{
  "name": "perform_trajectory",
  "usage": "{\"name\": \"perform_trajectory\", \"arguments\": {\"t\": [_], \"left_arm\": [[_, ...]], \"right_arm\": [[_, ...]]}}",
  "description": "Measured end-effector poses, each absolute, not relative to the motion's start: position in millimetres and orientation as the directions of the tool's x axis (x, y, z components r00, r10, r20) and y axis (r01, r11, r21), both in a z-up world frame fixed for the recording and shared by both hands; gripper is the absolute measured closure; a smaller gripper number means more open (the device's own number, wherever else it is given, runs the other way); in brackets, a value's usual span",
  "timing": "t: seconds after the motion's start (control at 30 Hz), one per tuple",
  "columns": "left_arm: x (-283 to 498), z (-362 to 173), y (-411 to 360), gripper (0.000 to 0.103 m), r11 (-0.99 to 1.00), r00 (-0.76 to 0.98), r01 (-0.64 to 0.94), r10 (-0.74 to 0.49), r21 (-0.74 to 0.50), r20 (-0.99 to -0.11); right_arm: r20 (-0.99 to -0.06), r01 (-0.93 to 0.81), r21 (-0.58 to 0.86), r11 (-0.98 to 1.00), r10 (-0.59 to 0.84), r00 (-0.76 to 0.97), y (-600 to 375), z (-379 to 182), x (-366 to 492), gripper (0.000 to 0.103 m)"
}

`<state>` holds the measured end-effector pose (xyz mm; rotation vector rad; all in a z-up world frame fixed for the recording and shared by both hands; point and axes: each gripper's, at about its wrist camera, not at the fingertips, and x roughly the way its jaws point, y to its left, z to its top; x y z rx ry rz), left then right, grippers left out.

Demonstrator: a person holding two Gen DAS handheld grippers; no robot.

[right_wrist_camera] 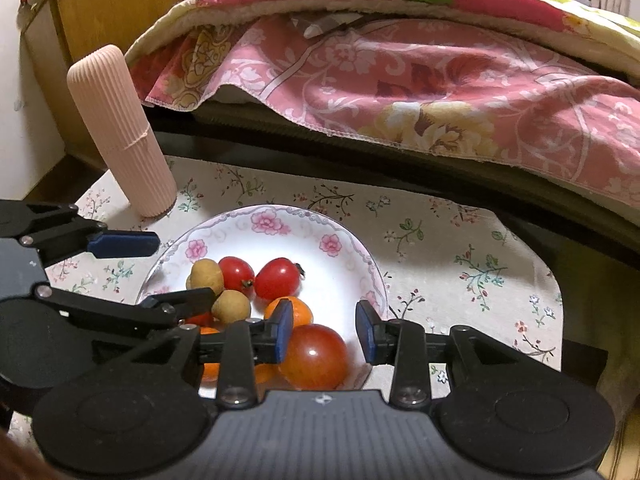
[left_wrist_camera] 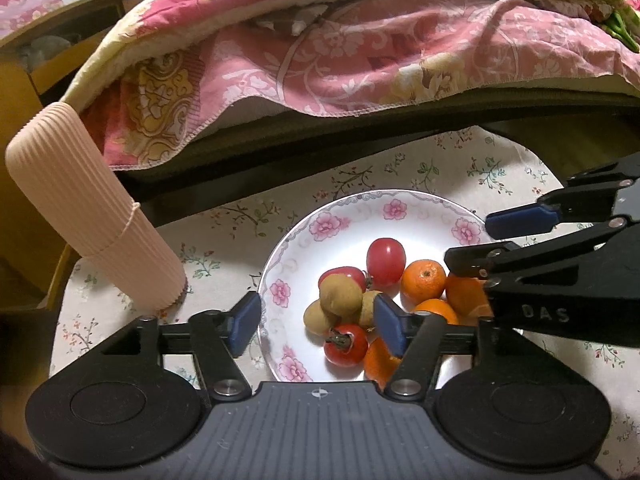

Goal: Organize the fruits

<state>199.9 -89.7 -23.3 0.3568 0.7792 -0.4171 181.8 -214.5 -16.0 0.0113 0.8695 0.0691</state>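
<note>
A white plate with pink flowers (left_wrist_camera: 320, 220) (right_wrist_camera: 256, 224) holds several fruits: red cherry tomatoes (left_wrist_camera: 386, 260) (right_wrist_camera: 277, 278), brown longans (left_wrist_camera: 340, 294) (right_wrist_camera: 206, 276) and small oranges (left_wrist_camera: 423, 280) (right_wrist_camera: 294, 308). My left gripper (left_wrist_camera: 316, 322) is open and empty, low over the near left part of the plate, with longans and a tomato (left_wrist_camera: 346, 344) between its fingers. My right gripper (right_wrist_camera: 325, 332) is open over the plate's near right part, with a large red-orange tomato (right_wrist_camera: 314, 356) just beside its left finger. Each gripper shows in the other's view, the right (left_wrist_camera: 496, 236) and the left (right_wrist_camera: 160, 268).
The plate sits on a floral tablecloth (left_wrist_camera: 224, 240) (right_wrist_camera: 460, 264). A ribbed pink cylinder (left_wrist_camera: 88, 208) (right_wrist_camera: 120, 132) stands at the back left of the table. A bed with a pink floral quilt (left_wrist_camera: 360, 48) (right_wrist_camera: 400, 80) lies just behind the table.
</note>
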Motion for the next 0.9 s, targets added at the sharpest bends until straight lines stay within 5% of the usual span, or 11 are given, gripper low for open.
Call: {"name": "perform_trajectory", "arguments": {"t": [0.57,0.9], "left_arm": [[155.6,-3.8,-76.8,0.001,0.880,0.704,0.436,-0.201,0.190,-0.681],[123.6,3.0,-67.8,0.000,0.900,0.732,0.389,-0.173,0.196,-0.659]], "right_arm": [[-0.735,-0.018,0.064,0.998,0.060,0.676,-213.1,10.1,132.6,0.063],[-0.720,0.001,0.072,0.997,0.051,0.692,-206.3,19.7,96.9,0.061]]}}
